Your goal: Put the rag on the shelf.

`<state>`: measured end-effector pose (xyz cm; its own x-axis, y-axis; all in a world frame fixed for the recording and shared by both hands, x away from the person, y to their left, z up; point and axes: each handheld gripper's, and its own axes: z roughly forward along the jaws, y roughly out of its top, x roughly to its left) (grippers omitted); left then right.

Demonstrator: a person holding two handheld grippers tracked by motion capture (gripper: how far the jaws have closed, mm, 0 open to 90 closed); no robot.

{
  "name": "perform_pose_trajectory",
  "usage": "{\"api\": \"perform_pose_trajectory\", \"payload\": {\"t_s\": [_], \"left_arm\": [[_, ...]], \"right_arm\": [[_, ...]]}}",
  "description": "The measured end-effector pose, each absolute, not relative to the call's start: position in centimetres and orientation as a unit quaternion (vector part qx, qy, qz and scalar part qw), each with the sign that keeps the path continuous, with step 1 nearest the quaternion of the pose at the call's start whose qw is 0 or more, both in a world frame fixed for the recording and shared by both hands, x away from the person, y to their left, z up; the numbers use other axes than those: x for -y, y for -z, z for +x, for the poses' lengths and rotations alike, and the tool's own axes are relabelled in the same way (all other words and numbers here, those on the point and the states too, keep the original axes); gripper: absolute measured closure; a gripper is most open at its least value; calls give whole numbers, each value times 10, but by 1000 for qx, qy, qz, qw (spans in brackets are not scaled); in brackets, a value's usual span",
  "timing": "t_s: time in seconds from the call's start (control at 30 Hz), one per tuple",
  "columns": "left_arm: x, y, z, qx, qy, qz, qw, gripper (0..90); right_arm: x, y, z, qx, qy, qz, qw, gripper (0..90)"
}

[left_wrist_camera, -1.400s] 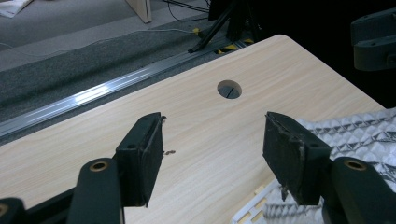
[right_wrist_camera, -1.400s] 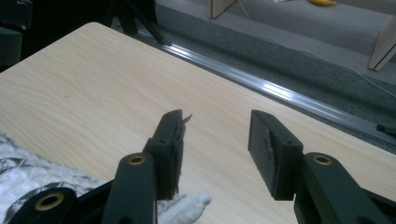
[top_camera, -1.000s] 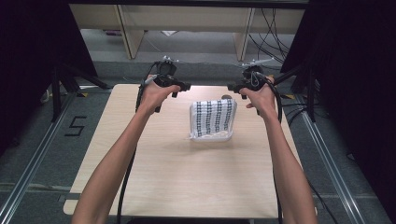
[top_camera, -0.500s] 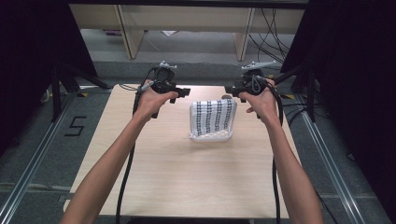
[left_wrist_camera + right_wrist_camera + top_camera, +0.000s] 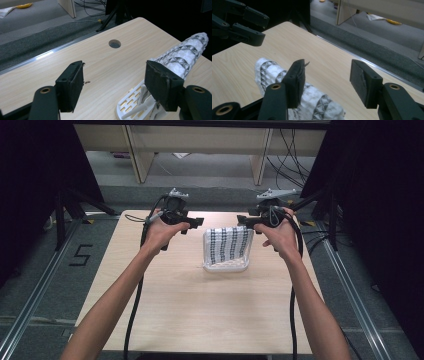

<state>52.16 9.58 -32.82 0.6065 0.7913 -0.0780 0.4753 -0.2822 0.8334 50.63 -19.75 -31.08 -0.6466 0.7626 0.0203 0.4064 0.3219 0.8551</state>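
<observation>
Where left-tongs cam looks, table hole (image 5: 114, 43), cloth (image 5: 186, 53)

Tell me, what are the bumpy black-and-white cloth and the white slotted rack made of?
The bumpy black-and-white cloth looks like soft, quilted fabric, matte: its surface puckers and drapes. The white slotted rack under it looks like moulded plastic, smooth and slightly shiny, with neat rectangular slots.

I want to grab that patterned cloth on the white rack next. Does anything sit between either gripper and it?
Nothing visible does. The left gripper and right gripper hang open on either side of the cloth draped over the rack, with only bare table between.
</observation>
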Motion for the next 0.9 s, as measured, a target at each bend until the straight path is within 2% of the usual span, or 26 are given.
{"api": "perform_pose_trajectory", "payload": {"t_s": [0.73, 0.9], "left_arm": [[-106, 334, 477, -378, -175, 780, 468, 271], [-114, 339, 470, -377, -171, 776, 477, 269]], "right_arm": [[203, 316, 470, -786, -465, 347, 212, 394], [202, 322, 463, -788, -464, 352, 202, 368]]}}
